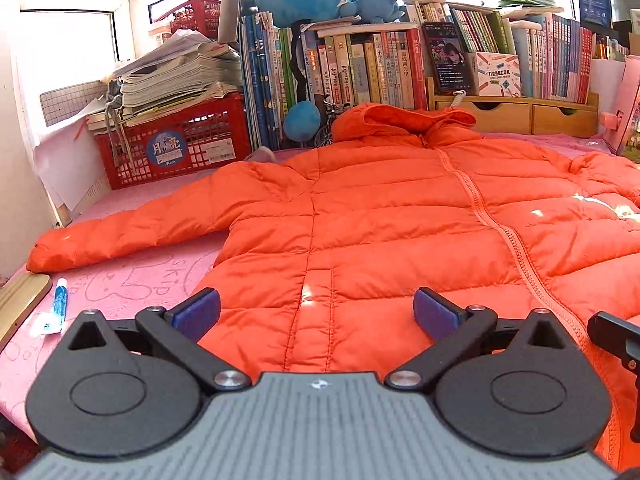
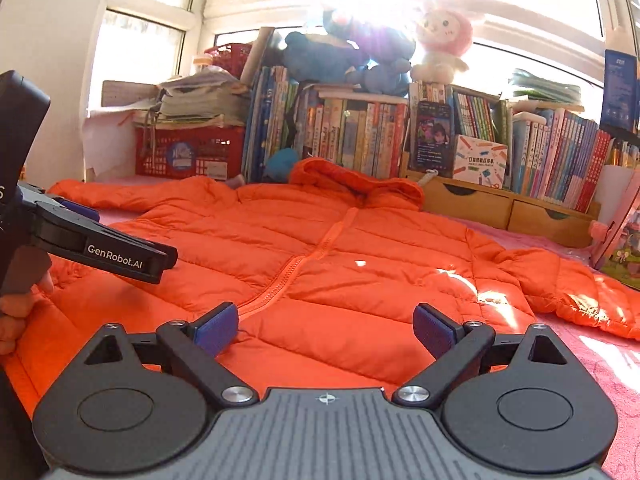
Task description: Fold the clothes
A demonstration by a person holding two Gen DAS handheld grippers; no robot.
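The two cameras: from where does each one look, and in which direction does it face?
Left wrist: sits behind the open left gripper, near the hem, facing up the orange jacket toward the bookshelf; the right gripper's edge shows at right.
Right wrist: sits behind the open right gripper, facing the same way; the left gripper and a hand show at left.
Shared: jacket, bookshelf, red crate.

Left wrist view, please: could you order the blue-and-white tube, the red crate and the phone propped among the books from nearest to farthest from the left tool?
1. The blue-and-white tube, lying on the pink cover just left of the open left tool.
2. The red crate, farther back on the left, under stacked papers.
3. The phone, upright against the books at the back, right of centre.
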